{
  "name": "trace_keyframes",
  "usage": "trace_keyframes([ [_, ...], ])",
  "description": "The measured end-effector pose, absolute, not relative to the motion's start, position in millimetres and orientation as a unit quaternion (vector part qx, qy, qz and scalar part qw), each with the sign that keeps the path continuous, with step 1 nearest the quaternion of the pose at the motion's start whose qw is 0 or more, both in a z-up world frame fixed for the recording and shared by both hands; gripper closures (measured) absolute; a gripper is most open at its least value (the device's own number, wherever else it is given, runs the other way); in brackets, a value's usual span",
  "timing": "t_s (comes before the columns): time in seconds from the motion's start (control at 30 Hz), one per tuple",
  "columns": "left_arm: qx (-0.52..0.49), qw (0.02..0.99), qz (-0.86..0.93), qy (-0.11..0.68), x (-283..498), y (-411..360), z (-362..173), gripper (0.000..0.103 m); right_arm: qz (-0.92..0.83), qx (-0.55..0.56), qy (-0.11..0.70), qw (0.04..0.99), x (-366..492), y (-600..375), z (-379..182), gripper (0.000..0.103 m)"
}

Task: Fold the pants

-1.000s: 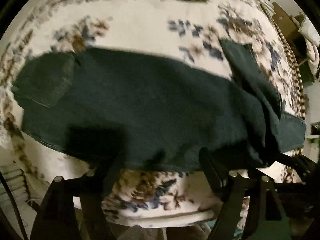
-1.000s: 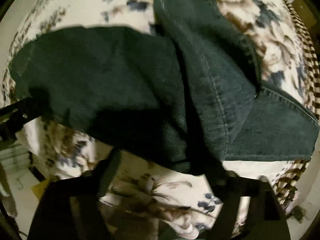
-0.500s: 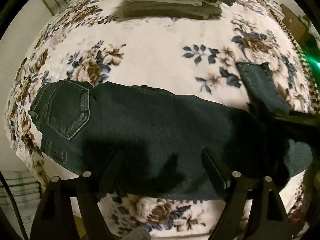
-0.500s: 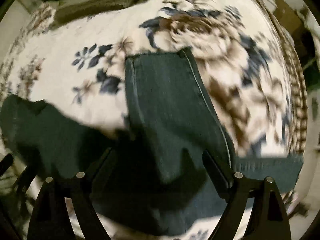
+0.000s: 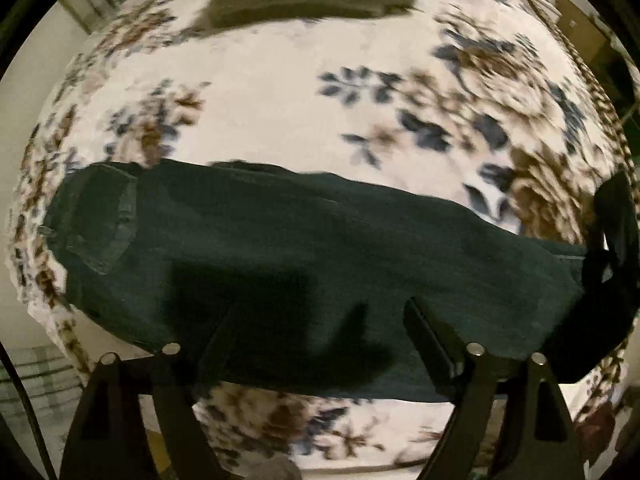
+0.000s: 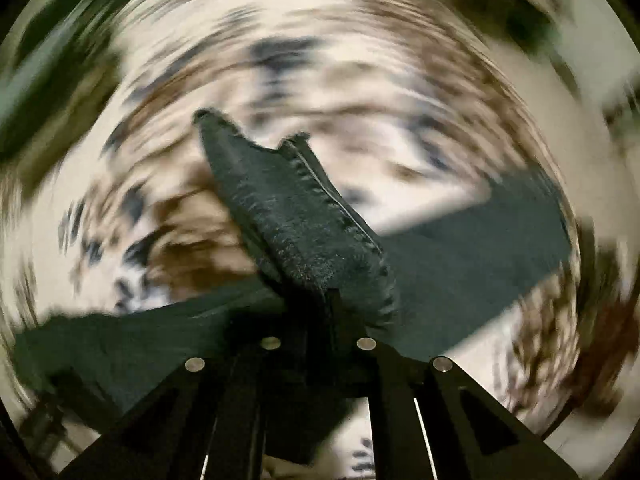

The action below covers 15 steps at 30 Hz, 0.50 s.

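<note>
Dark pants (image 5: 304, 264) lie lengthwise across the floral bed (image 5: 272, 92), pocket end at left. Our right claw (image 6: 324, 312) is pinched tight on a leg end, which stands up from its jaws; the left claw (image 5: 316, 332) hovers wide open over the near edge, gripping nothing. We judge the leg should travel low and taut toward the waist, hems squared.

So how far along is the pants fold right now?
Done: pants lie lengthwise on the floral blanket. In hand: right gripper is shut on the leg end, lifted; left gripper is open above the cloth. Left: lay that end over, then flatten.
</note>
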<state>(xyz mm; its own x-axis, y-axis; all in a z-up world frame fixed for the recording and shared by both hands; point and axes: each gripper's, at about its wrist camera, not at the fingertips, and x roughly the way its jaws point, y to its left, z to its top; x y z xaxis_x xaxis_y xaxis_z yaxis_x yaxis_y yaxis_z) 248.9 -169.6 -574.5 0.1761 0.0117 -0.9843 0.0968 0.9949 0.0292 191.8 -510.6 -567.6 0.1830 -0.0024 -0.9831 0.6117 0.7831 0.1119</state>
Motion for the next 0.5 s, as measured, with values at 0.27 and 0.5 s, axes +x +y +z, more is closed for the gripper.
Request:
trace_keyframes([
  [0.27,0.067,0.735,-0.055,0.672,244,-217,-614,0.012,-0.161,0.416,0.561,0.697,163,-568,-601,0.051],
  [0.5,0.085,0.732,-0.061,0.673,239,-232,-618,0.012,-0.220,0.365,0.543,0.723,139,-579,-584,0.082],
])
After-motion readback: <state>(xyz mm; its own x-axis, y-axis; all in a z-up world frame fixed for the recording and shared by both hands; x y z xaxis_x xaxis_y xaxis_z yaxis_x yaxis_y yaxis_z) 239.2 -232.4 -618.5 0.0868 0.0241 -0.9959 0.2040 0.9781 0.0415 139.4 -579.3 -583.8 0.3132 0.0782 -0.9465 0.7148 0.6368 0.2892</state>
